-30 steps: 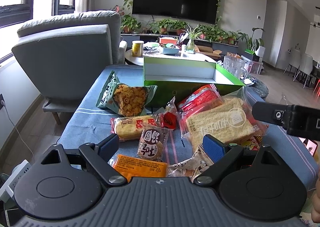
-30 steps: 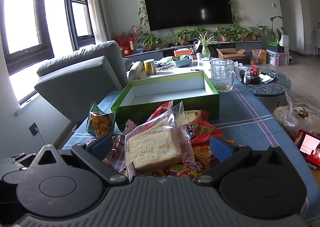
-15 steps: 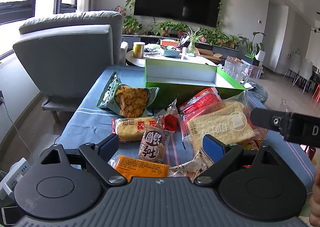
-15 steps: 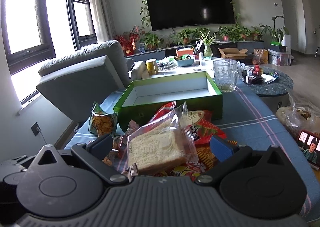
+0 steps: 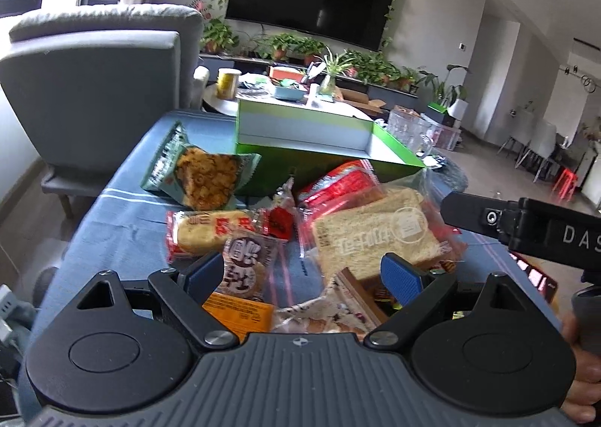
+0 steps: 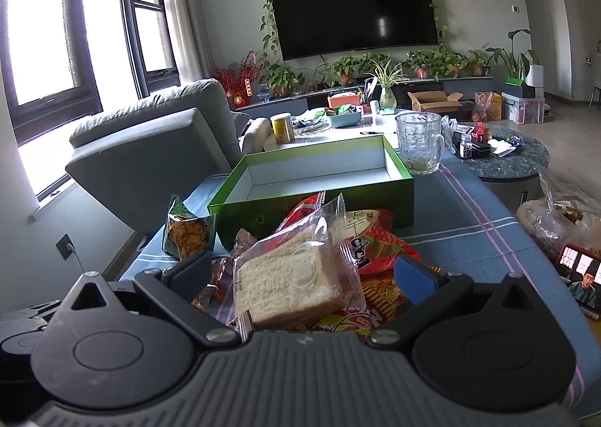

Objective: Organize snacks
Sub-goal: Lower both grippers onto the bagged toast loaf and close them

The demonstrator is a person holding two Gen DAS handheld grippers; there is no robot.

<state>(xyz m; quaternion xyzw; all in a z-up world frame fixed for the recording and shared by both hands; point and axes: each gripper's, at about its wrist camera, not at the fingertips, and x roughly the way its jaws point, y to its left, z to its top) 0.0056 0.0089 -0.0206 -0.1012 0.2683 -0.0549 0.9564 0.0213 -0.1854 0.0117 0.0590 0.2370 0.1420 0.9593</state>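
Observation:
Several snack packs lie heaped on a blue striped cloth before an empty green box (image 5: 323,160) (image 6: 311,197). A bagged bread slice (image 5: 375,235) (image 6: 289,276) lies on red packs. A green crisp pack (image 5: 203,171) (image 6: 188,231), a red-wrapped cake (image 5: 210,231), a round cookie pack (image 5: 244,265) and an orange pack (image 5: 240,310) lie to the left. My left gripper (image 5: 300,273) is open over the cookie pack and near wrappers. My right gripper (image 6: 300,273) is open around the bread bag, not gripping it.
A glass mug (image 6: 419,143) stands right of the box. A grey armchair (image 5: 94,88) is at the left. A phone (image 6: 578,273) and a plastic bag (image 6: 559,220) lie at the right edge. A cluttered round table (image 6: 503,160) stands behind.
Both grippers have moved a little forward and lower toward the snack heap, the left one tilting. Both stay open; no snack has moved.

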